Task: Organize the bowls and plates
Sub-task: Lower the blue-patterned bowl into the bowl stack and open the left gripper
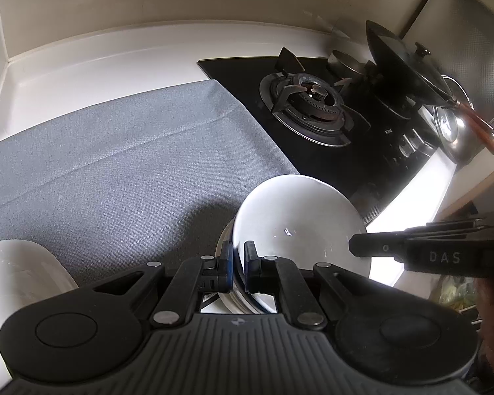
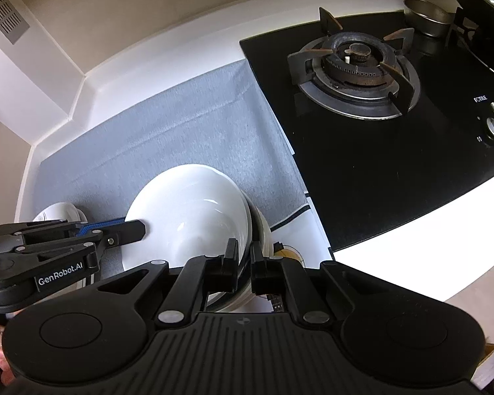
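A white bowl (image 1: 299, 223) (image 2: 187, 210) hangs tilted over the grey mat (image 1: 115, 164), held by both grippers at opposite rims. My left gripper (image 1: 238, 251) is shut on its near-left rim; in the right wrist view the left gripper (image 2: 141, 227) comes in from the left. My right gripper (image 2: 245, 251) is shut on the bowl's right rim and enters the left wrist view (image 1: 355, 247) from the right. Just beneath the bowl sits a stack of white dishes (image 2: 265, 233) (image 1: 225, 299) with a dark rim line. Whether the bowl touches the stack I cannot tell.
Another white bowl (image 1: 16, 273) (image 2: 57, 212) stands on the mat to the left. A black gas hob (image 1: 313, 108) (image 2: 355, 65) borders the mat on the right, with a lidded wok (image 1: 405, 62) and a small metal bowl (image 2: 428, 16). Walls close the back and left.
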`<move>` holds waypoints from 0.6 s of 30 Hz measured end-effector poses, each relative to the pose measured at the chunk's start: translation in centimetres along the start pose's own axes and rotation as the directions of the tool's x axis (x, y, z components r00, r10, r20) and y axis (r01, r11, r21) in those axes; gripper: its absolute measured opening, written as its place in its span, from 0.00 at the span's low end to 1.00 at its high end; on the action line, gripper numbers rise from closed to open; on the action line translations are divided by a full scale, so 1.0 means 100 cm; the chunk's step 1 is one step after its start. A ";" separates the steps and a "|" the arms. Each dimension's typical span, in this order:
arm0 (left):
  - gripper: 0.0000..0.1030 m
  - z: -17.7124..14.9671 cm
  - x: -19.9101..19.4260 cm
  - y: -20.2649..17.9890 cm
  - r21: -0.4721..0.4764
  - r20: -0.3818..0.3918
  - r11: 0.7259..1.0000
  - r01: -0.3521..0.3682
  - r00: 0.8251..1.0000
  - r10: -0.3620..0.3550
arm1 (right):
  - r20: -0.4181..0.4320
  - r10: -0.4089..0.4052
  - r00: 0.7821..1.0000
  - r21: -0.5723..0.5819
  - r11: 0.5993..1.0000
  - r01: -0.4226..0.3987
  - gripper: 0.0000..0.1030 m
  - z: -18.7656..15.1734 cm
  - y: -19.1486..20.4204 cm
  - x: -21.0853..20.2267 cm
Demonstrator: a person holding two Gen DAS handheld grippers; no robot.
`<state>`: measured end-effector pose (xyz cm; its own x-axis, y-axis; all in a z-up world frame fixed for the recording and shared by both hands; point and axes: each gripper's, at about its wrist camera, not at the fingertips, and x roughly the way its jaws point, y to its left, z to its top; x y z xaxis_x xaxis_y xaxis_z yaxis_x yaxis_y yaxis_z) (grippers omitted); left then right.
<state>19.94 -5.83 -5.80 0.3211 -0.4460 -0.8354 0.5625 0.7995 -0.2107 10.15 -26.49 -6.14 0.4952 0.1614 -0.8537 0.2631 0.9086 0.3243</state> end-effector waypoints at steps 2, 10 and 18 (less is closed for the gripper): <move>0.06 0.000 0.000 0.000 0.002 -0.002 1.000 -0.003 1.000 0.003 | -0.012 -0.003 1.000 -0.003 1.000 0.003 0.07 0.000 0.000 0.002; 0.06 0.000 0.000 -0.007 0.019 -0.004 0.999 -0.032 0.999 0.033 | -0.035 -0.014 0.999 -0.026 1.000 0.013 0.07 0.004 0.002 0.004; 0.05 -0.002 0.000 -0.014 0.024 0.003 0.998 -0.060 0.998 0.060 | -0.058 -0.036 0.998 -0.060 0.998 0.033 0.09 0.007 0.005 0.006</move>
<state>19.04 -6.87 -5.60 0.3563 -0.3980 -0.8453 0.5599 0.8153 -0.1478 11.16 -26.25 -6.21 0.4361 0.1503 -0.8873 0.2293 0.9348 0.2711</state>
